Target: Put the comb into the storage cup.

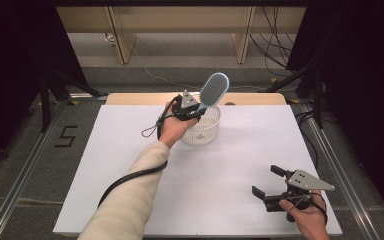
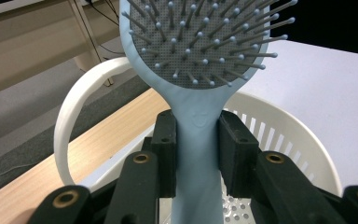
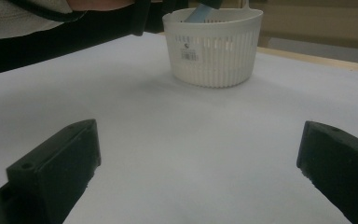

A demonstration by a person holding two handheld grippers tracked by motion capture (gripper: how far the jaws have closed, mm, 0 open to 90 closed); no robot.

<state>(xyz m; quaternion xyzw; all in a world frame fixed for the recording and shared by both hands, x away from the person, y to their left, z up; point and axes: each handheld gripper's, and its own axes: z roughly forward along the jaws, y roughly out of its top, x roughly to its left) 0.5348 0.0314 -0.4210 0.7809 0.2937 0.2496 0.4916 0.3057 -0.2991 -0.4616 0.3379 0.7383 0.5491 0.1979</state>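
right claw sits near me, released and empty on the white counter. further out, left claw is clenched on the blue hairbrush handle, over the white basket. i'd guess it's not dropped in yet.

Light-blue hairbrush (bristled head up) above white basket.
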